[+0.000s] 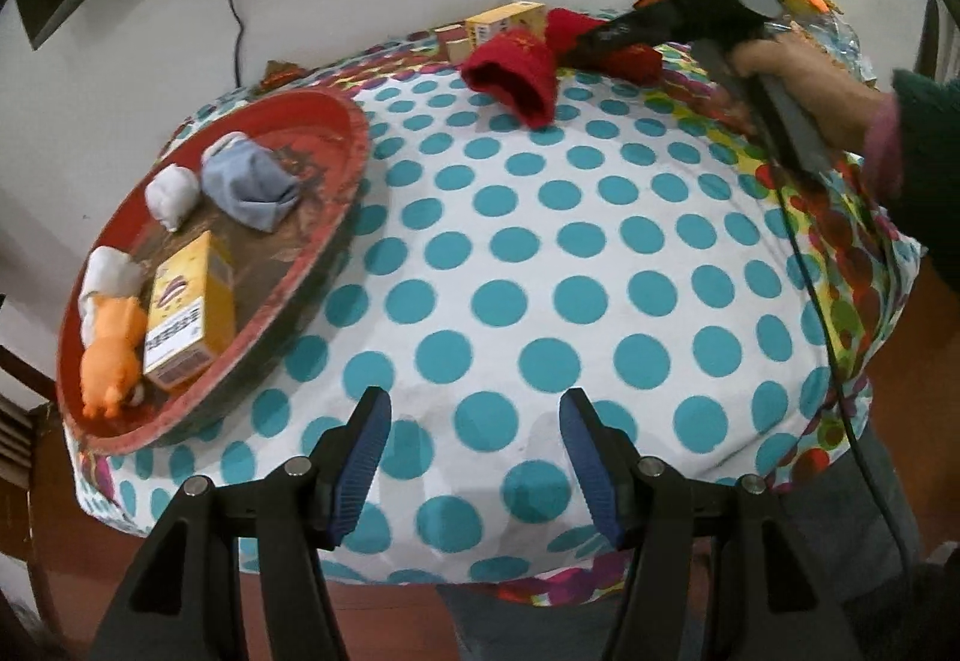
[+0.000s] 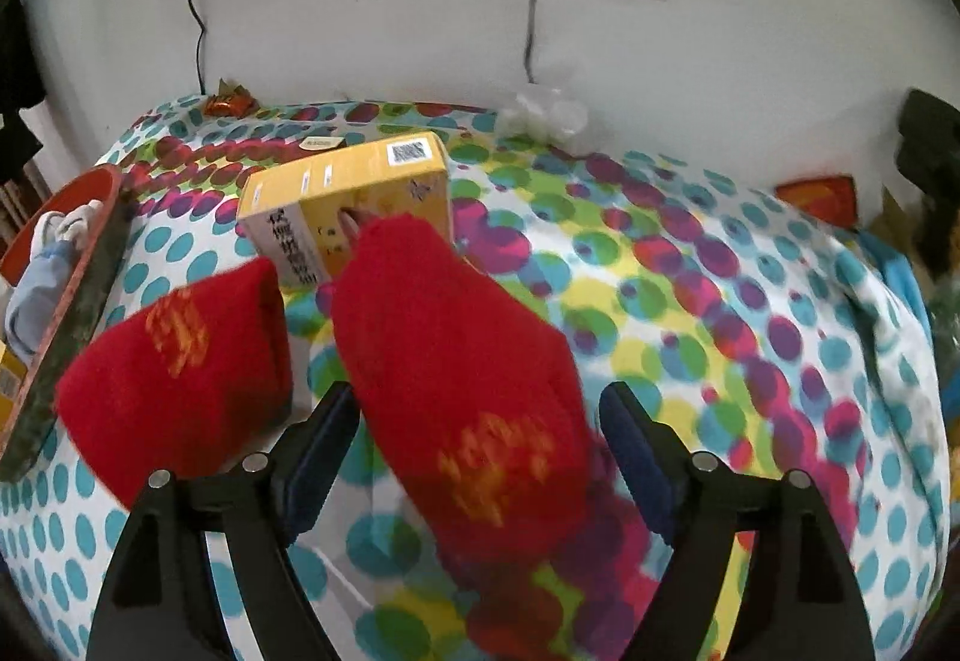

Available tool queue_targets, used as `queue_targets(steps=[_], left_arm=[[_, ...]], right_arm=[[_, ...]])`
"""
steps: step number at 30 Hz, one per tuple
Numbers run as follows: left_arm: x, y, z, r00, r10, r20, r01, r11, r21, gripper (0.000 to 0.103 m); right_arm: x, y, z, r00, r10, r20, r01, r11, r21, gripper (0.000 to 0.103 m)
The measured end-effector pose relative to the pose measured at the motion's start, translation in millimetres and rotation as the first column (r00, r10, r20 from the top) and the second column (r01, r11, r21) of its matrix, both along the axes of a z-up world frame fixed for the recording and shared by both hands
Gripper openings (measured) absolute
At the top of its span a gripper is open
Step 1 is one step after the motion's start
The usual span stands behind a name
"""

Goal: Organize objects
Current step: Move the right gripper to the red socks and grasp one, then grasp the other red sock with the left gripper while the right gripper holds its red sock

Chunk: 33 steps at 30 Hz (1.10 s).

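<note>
— What is your right claw (image 2: 480,421) doing?
— It is wide open. A red sock (image 2: 474,391) lies between its fingers, low in the middle. I can't tell if they touch it.
— And the left claw (image 1: 474,445)?
— Open too, holding nothing, over the dotted counter (image 1: 540,253). The red tray (image 1: 336,162) sits at the left.

My left gripper (image 1: 474,457): black plastic arms, ribbed blue pads, silver screws at the pivots. My right gripper (image 2: 480,439) has the same build. Its handle is grey, with a black cable (image 1: 840,361) and a green-lit display. My right hand (image 1: 798,78): bare skin, dark green sleeve, pink cuff.
</note>
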State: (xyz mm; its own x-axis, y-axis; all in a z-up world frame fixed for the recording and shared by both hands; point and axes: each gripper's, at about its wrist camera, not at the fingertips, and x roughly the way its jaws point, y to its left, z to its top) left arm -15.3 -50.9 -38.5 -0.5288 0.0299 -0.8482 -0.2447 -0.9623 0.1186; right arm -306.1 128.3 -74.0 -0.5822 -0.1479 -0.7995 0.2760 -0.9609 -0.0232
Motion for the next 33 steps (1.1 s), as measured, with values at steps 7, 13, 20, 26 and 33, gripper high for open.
queue_targets(steps=[7, 13, 20, 26, 33], left_arm=[[-23, 6, 2, 1.000, 0.002, 0.017, -0.002, 0.999, 0.048, 0.060], [-42, 15, 1, 1.000, 0.018, 0.001, -0.018, 0.999, 0.049, 0.060], [-56, 27, -4, 1.000, 0.010, -0.012, -0.009, 0.999, 0.046, 0.060], [-79, 41, 9, 0.998, -0.048, -0.042, 0.053, 0.992, 0.114, 0.060], [-120, 57, 18, 0.999, -0.035, -0.004, 0.036, 0.991, 0.129, 0.072]], right_arm=[[-2, -12, -5, 0.999, 0.040, -0.014, -0.040, 0.999, -0.009, 0.054], [8, -4, -5, 0.999, 0.023, -0.024, -0.024, 1.000, -0.013, 0.033], [33, 24, -7, 1.000, -0.010, -0.019, 0.009, 0.999, -0.045, 0.029], [48, 52, -9, 0.998, -0.061, -0.004, 0.060, 0.989, -0.132, 0.030], [47, 48, -9, 0.998, -0.055, -0.007, 0.054, 0.993, -0.108, 0.032]])
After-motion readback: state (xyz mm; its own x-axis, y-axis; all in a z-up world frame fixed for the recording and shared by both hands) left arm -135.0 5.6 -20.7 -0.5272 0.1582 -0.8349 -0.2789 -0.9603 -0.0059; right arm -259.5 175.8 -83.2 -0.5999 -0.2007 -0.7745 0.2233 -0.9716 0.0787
